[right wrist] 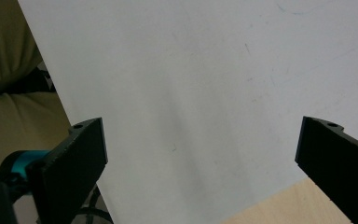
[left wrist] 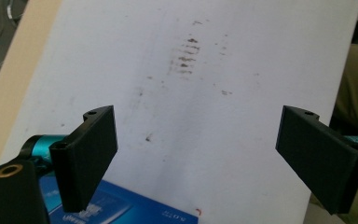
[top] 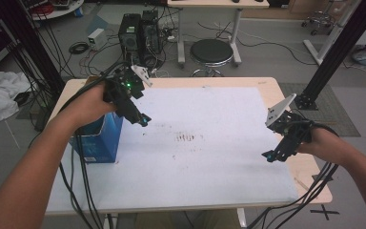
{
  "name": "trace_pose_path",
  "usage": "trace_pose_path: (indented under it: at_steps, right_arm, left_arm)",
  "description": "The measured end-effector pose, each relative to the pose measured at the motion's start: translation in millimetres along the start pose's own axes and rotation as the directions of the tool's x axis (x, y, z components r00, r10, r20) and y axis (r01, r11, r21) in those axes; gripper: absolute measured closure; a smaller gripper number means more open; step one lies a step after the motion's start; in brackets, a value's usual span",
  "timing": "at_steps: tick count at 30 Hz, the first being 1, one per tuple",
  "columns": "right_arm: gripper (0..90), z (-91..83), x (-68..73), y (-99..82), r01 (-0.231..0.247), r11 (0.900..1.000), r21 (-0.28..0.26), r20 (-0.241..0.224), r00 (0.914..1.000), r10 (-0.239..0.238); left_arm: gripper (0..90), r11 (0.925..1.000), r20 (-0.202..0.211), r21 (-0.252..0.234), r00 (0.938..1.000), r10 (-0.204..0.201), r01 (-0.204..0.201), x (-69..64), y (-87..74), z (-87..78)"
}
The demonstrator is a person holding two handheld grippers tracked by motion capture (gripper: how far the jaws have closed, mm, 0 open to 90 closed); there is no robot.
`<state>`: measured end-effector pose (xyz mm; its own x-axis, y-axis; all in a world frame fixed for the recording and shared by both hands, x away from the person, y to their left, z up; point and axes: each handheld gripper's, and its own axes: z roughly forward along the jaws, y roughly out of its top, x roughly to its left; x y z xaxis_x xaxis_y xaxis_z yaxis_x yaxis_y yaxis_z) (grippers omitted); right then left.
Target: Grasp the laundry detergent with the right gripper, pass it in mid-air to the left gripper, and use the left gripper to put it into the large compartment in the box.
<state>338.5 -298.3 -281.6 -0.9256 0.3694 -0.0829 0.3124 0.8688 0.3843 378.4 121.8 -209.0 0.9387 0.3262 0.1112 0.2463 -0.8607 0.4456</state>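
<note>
While both hand-held grippers hover agape, the blue box [top: 99, 139] stands upright.

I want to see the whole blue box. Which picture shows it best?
The high view: the blue box stands at the table's left edge, under the left hand, its front and side showing. The left gripper view catches just its printed top along the bottom edge.

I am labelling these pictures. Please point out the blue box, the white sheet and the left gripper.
blue box [top: 97, 140]: high view, on its front side face.
white sheet [top: 209, 162]: high view, on a bare part near the front.
left gripper [left wrist: 196, 140]: left gripper view, midway between its two open jaws.
</note>
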Motion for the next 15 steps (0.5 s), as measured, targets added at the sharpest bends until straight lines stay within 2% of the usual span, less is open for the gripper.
trace_pose_path:
  at_steps: [6, 11, 13, 15]
  right_arm:
    - [1.1, 1.4, 0.1, 1.2, 0.000, 1.0000, -0.005, -0.002, 1.0000, 0.000]
    - [1.1, 2.5, 0.3, 0.8, -0.005, 1.0000, -0.005, -0.004, 1.0000, 0.005]
    - [1.1, 3.2, 0.1, 0.7, -0.005, 1.0000, -0.006, -0.003, 1.0000, 0.005]
    - [1.1, 3.5, -0.4, 0.8, -0.006, 1.0000, -0.007, -0.004, 1.0000, 0.006]
  left_arm:
    - [12.7, 0.9988, 0.029, 0.017, 0.9986, 0.045, -0.045, -5.4, 15.0, 15.5]
    - [12.5, 0.9972, 0.055, 0.032, 0.9963, 0.066, -0.068, -8.0, 24.7, 27.0]
    - [4.5, 0.9965, 0.054, 0.053, 0.9966, 0.062, -0.064, -8.9, 29.2, 33.5]
    - [4.5, 0.9946, 0.057, 0.058, 0.9949, 0.083, -0.086, -9.8, 34.2, 39.5]
